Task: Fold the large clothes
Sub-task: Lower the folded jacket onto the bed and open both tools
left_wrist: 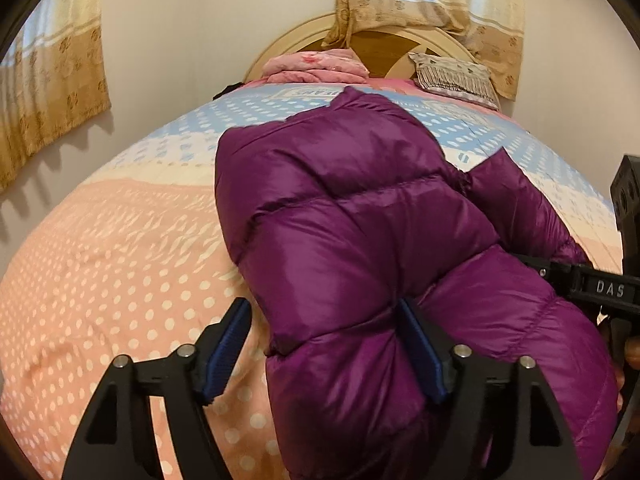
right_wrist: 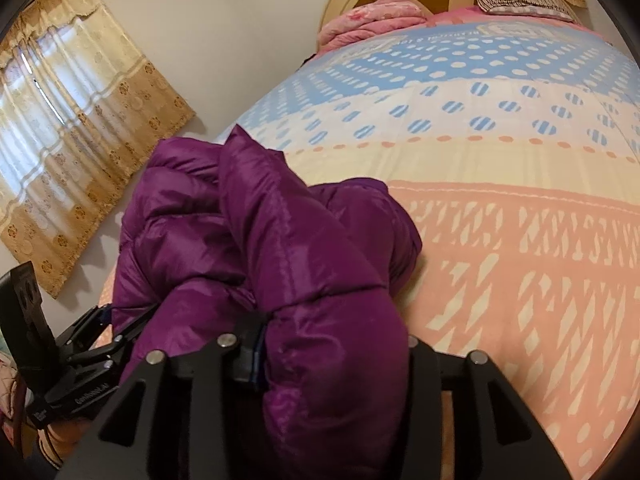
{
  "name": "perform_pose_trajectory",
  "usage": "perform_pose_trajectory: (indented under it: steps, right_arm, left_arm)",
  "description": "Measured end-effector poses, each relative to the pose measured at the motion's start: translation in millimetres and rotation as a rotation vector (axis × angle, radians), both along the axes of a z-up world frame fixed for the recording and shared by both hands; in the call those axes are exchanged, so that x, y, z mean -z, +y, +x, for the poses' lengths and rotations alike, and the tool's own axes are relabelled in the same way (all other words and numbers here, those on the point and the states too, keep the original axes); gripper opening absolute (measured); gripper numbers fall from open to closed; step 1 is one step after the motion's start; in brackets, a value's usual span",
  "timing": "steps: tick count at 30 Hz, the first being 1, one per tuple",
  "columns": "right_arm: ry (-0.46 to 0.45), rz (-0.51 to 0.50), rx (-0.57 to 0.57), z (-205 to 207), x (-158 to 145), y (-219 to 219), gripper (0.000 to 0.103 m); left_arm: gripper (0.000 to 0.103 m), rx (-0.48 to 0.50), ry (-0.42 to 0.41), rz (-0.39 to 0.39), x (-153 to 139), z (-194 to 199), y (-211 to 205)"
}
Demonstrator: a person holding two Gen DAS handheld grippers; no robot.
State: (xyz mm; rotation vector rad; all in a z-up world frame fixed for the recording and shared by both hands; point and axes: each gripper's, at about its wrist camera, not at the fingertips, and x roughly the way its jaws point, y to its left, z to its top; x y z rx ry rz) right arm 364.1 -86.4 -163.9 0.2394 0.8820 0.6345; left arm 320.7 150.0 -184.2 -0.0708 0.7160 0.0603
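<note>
Between both grippers' fingers (left_wrist: 420,344), purple jacket (left_wrist: 340,208)

jacket (left_wrist: 360,216): glossy quilted cloth — puffy
bedspread (left_wrist: 120,264): matt printed cloth
headboard (left_wrist: 376,46): smooth wood
pads (left_wrist: 226,344): blue, ribbed — matt

The jacket (left_wrist: 352,240) is a glossy purple with stitched quilting lines. The bedspread (left_wrist: 120,260) runs in bands: peach-pink with white dots and white dashes, then cream, then white with blue striped dots, then light blue with white dots. The curtain (right_wrist: 76,128) is golden beige with brownish flower motifs. A folded blanket (left_wrist: 316,66) is pink. The pillow (left_wrist: 454,76) is pale with dark stripes. The gripper pads (left_wrist: 230,344) are dark blue on black frames.
</note>
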Motion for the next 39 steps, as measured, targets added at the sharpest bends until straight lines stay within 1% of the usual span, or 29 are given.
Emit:
perform_pose_trajectory:
  steps: [2, 6, 9, 14, 18, 20, 21, 22, 25, 27, 29, 31, 33, 36, 39]
  right_arm:
    - [0.002, -0.007, 0.005, 0, 1, 1, 0.046]
    - [0.005, -0.014, 0.014, 2, 5, 1, 0.051]
    - [0.013, -0.022, 0.027, 3, 7, 1, 0.055]
    - [0.015, -0.046, 0.033, 2, 8, 1, 0.058]
    - [-0.011, -0.071, 0.037, -1, 2, 1, 0.058]
    - [-0.035, -0.092, 0.051, -5, -1, 2, 0.060]
    - [-0.042, -0.110, 0.061, -6, -1, 4, 0.063]
    - [-0.044, -0.125, 0.070, -5, -1, 5, 0.066]
    - [-0.023, -0.128, 0.074, -2, -2, 3, 0.067]
    - [-0.030, -0.131, 0.079, -7, -10, -1, 0.067]
    - [-0.066, -0.120, 0.085, -17, -24, -4, 0.068]
    - [-0.103, -0.122, 0.096, -27, -38, -6, 0.078]
    - [-0.136, -0.116, 0.090, -41, -52, -6, 0.078]
    - [-0.177, -0.178, 0.087, -62, -70, -2, 0.078]
    - [-0.250, -0.183, 0.091, -97, -97, -7, 0.079]
  left_arm:
    - [0.079, -0.006, 0.000, -0.013, 3, -1, 3]
    - [0.080, -0.018, -0.006, -0.024, 5, -3, 4]
    - [0.083, -0.029, -0.010, -0.035, 9, -6, 6]
    - [0.087, -0.052, -0.013, -0.061, 14, -9, 9]
    - [0.088, -0.061, -0.015, -0.046, 13, -13, 8]
    - [0.088, -0.066, -0.015, -0.026, 9, -17, 6]
    - [0.088, -0.071, -0.014, -0.021, 8, -18, 6]
    - [0.088, -0.074, -0.013, -0.018, 8, -18, 5]
    - [0.088, -0.076, -0.004, -0.012, 7, -17, 5]
    - [0.088, -0.082, 0.006, -0.005, 1, -19, 5]
    - [0.088, -0.085, -0.002, 0.019, -9, -28, 3]
    - [0.088, -0.071, -0.017, 0.028, -18, -37, 1]
    - [0.088, -0.067, -0.032, 0.040, -28, -49, -1]
    - [0.088, -0.073, -0.050, 0.038, -48, -73, -2]
    - [0.088, -0.055, -0.122, 0.026, -76, -107, -4]
